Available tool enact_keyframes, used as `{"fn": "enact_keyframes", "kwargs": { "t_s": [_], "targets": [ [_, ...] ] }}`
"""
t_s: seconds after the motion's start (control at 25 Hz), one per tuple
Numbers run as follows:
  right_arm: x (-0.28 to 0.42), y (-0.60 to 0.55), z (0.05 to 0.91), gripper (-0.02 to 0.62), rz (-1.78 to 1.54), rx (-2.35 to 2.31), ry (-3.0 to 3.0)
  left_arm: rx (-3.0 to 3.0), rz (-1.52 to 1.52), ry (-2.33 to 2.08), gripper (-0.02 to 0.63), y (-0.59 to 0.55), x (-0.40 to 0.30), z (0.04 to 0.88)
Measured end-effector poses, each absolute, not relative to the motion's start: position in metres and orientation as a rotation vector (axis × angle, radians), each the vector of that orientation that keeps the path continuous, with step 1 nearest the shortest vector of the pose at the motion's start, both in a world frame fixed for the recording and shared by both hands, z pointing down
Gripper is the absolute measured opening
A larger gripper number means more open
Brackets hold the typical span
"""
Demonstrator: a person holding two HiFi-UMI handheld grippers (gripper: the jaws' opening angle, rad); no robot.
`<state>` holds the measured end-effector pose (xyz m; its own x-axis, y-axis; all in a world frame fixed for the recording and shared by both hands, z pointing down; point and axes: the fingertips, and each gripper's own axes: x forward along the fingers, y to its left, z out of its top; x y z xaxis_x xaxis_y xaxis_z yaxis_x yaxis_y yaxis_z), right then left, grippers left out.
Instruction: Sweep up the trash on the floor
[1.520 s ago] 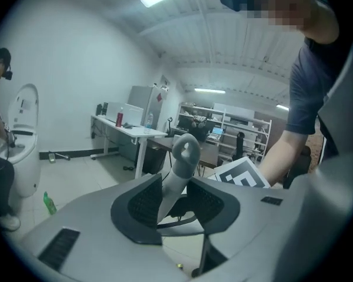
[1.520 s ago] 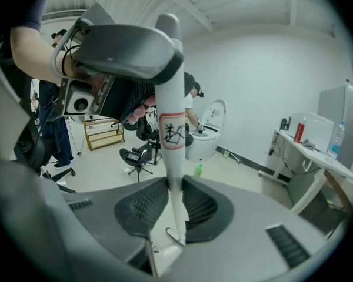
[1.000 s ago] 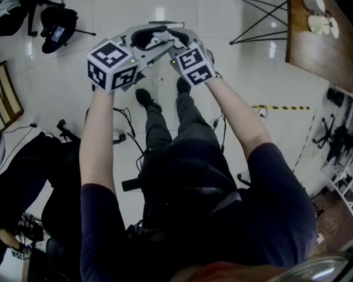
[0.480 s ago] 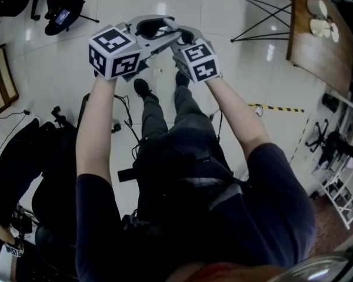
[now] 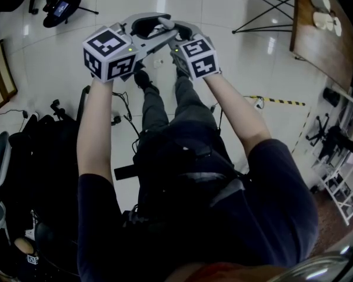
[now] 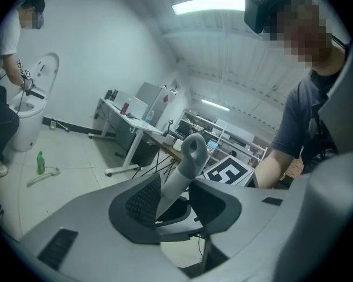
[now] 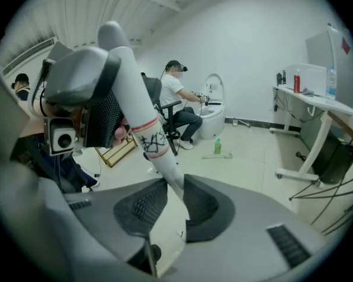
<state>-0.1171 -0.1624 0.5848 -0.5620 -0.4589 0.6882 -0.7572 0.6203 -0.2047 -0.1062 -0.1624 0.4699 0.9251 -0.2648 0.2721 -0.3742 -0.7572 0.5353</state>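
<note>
Above the shoes (image 5: 142,78), the left gripper (image 6: 167,200) clamps the broom handle (image 6: 177,178) near its grey top, and the right gripper (image 7: 172,200) grips it lower down. A pale scrap (image 5: 159,62) lies just ahead of the shoes; likely the sweep is starting, so the unseen broom head must land beyond it

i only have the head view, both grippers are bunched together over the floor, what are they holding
Observer: One handle. The right gripper view shows the right gripper shut on a white handle.
Operator: and the left one
Observer: The left gripper grips the same handle higher up, near its looped end.
Operator: any marks on it
Observer: Two red bands with a black scribble between them, just above the right jaws.
</note>
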Motion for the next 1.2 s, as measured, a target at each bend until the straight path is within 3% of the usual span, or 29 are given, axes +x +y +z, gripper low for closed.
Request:
{"fn": "enact_keyframes", "kwargs": {
  "t_s": [0.84, 1.2],
  "targets": [
    [-0.143, -0.149, 0.581, 0.104, 0.629, 0.921, -2.254, 2.493, 0.223, -0.474, 0.144, -0.151, -0.132, 0.465],
    [-0.136, -0.175, 0.576, 0.097, 0.384, 0.92, -2.298, 2.54, 0.206, -0.568, 0.138, -0.181, -0.122, 0.461]
  ]
}}
